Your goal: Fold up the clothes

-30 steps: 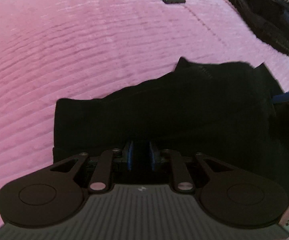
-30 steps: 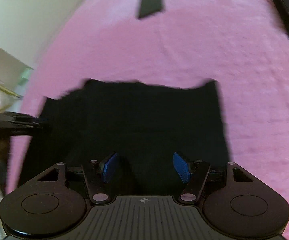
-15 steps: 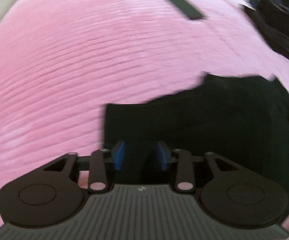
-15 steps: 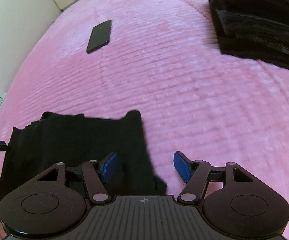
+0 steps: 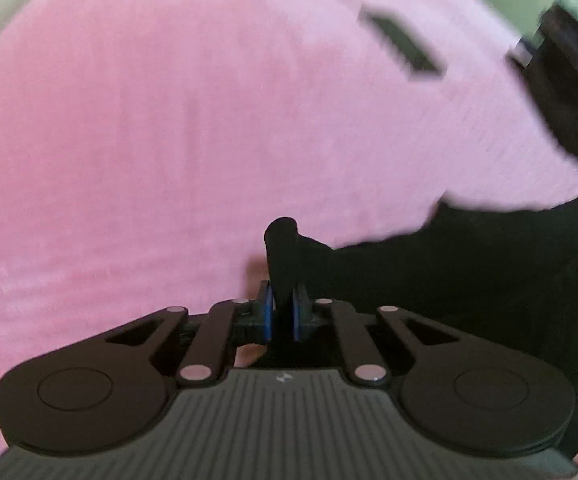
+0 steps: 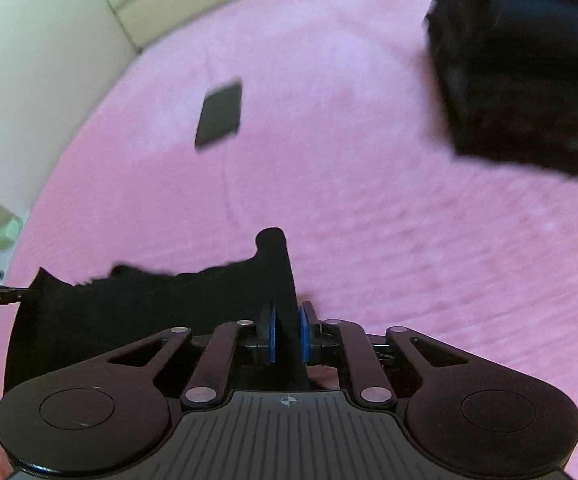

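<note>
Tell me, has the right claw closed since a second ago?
Yes. The right claw, open before over the black garment, is now shut on its corner. In its view the phone on the pink blanket sits lower than a second ago, so the claw shifted too.

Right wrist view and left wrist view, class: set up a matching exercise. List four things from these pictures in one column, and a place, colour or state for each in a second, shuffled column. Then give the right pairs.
Things
1. black garment
2. phone
3. pile of dark clothes
4. blanket

Descriptions
A. pink, covers the whole surface
B. stacked at the far right
C. pinched by the left gripper and the right gripper
D. flat, dark, lying alone far from the grippers

Pairs: 1-C, 2-D, 3-B, 4-A
</note>
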### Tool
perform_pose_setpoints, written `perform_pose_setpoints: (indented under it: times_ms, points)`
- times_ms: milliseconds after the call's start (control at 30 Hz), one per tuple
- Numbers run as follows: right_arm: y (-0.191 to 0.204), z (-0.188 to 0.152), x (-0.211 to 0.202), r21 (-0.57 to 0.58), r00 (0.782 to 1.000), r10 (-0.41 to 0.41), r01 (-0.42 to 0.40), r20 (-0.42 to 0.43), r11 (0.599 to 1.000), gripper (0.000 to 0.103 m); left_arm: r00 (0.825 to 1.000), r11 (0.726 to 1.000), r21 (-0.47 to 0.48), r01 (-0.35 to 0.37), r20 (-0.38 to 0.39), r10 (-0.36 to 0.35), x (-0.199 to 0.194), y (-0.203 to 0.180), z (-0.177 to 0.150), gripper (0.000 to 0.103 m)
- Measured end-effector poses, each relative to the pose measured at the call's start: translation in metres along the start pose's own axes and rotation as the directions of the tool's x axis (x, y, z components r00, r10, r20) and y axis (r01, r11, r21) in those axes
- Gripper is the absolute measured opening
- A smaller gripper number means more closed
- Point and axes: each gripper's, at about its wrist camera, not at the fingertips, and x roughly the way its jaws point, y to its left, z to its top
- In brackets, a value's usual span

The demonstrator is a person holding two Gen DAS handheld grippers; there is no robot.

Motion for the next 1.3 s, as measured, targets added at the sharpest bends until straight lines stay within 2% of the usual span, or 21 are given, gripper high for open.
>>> perform_pose_setpoints:
  times_ms: [100, 233, 267, 300, 333, 367, 467, 567, 633, 700, 800, 867, 967, 1033, 1067, 1100, 1133, 1167, 1233, 1267, 1300]
  points:
    - [-0.011, -0.013, 0.007, 0.021, 0.999, -0.046, 0.047, -0.015, 0.999, 0.010, 1.000, 0.999, 0.022, 0.024, 0.011, -0.025, 0.008, -0.004, 0.001, 0.008]
    - [-0.012, -0.018, 0.041, 0.021, 0.997, -0.040, 0.042, -0.071, 0.999, 0.012, 0.997, 1.000, 0.010, -0.025, -0.070, 0.026, 0.050, -0.003, -0.005, 0.010]
    - [-0.009, -0.017, 0.041, 0.015, 0.997, -0.047, 0.048, -0.062, 0.999, 0.017, 0.996, 0.999, 0.012, -0.041, -0.079, 0.042, 0.054, -0.003, -0.006, 0.010]
    - [-0.006, -0.015, 0.039, 0.010, 0.997, -0.056, 0.057, -0.043, 0.998, 0.035, 0.995, 0.998, 0.017, -0.058, -0.084, 0.059, 0.055, -0.003, -0.008, 0.013]
    - [-0.003, -0.013, 0.036, 0.004, 0.998, -0.066, 0.066, -0.025, 0.998, 0.048, 0.993, 0.997, 0.019, -0.076, -0.087, 0.078, 0.054, -0.003, -0.010, 0.015]
    - [0.000, -0.011, 0.033, -0.001, 0.997, -0.075, 0.075, -0.006, 0.997, 0.050, 0.991, 0.995, 0.016, -0.097, -0.087, 0.098, 0.049, -0.001, -0.011, 0.017]
    - [0.016, -0.015, 0.008, -0.008, 0.998, -0.049, 0.050, 0.024, 0.999, 0.050, 0.985, 0.988, 0.004, -0.155, -0.080, 0.155, 0.029, 0.002, -0.013, 0.017]
    - [0.037, -0.033, -0.012, 0.002, 0.998, 0.060, -0.060, -0.002, 0.998, 0.050, 0.990, 0.991, 0.014, -0.131, -0.056, 0.131, -0.009, -0.002, -0.026, 0.015]
    - [0.052, -0.054, -0.011, 0.022, 0.990, 0.124, -0.122, -0.068, 0.992, 0.050, 0.995, 0.997, 0.034, -0.076, -0.056, 0.078, -0.031, -0.011, -0.044, 0.016]
    - [0.062, -0.083, -0.008, 0.049, 0.976, 0.166, -0.160, -0.141, 0.986, 0.050, 0.996, 0.999, 0.049, -0.020, -0.089, 0.024, -0.045, -0.019, -0.072, 0.016]
    - [0.054, -0.129, 0.000, 0.119, 0.961, 0.150, -0.126, -0.233, 0.985, 0.050, 0.985, 0.997, 0.059, 0.044, -0.170, -0.033, -0.057, -0.025, -0.121, 0.017]
    - [0.040, -0.150, -0.001, 0.155, 0.962, 0.100, -0.062, -0.253, 0.986, 0.050, 0.968, 0.995, 0.096, 0.016, -0.250, 0.009, -0.053, -0.021, -0.156, 0.017]
    - [0.027, -0.164, -0.021, 0.186, 0.975, 0.036, 0.006, -0.220, 0.982, 0.050, 0.946, 0.982, 0.170, -0.078, -0.298, 0.126, -0.055, -0.006, -0.194, 0.017]
    - [0.034, -0.164, -0.036, 0.143, 0.978, -0.033, 0.063, -0.207, 0.988, 0.050, 0.952, 0.969, 0.225, -0.106, -0.257, 0.164, -0.072, -0.004, -0.203, 0.016]
    - [0.042, -0.164, -0.042, 0.100, 0.976, -0.073, 0.095, -0.204, 0.990, 0.051, 0.956, 0.960, 0.252, -0.119, -0.231, 0.179, -0.081, -0.003, -0.206, 0.016]
    - [0.051, -0.164, -0.047, 0.050, 0.973, -0.115, 0.128, -0.202, 0.991, 0.061, 0.962, 0.945, 0.305, -0.120, -0.199, 0.186, -0.089, -0.008, -0.210, 0.016]
    - [0.063, -0.167, -0.051, -0.006, 0.968, -0.151, 0.153, -0.199, 0.988, 0.085, 0.968, 0.923, 0.366, -0.119, -0.163, 0.189, -0.098, -0.015, -0.214, 0.017]
    - [0.075, -0.173, -0.055, -0.066, 0.964, -0.180, 0.170, -0.196, 0.983, 0.092, 0.973, 0.897, 0.425, -0.119, -0.128, 0.190, -0.106, -0.022, -0.218, 0.019]
    - [0.100, -0.186, -0.056, -0.211, 0.951, -0.234, 0.190, -0.203, 0.959, 0.094, 0.982, 0.822, 0.559, -0.113, -0.065, 0.179, -0.116, -0.043, -0.230, 0.036]
    - [0.112, -0.195, -0.054, -0.307, 0.943, -0.256, 0.185, -0.211, 0.934, 0.094, 0.985, 0.772, 0.627, -0.107, -0.036, 0.166, -0.119, -0.055, -0.238, 0.042]
    - [0.125, -0.205, -0.050, -0.422, 0.938, -0.283, 0.177, -0.202, 0.889, 0.094, 0.989, 0.711, 0.696, -0.100, -0.007, 0.147, -0.120, -0.067, -0.249, 0.049]
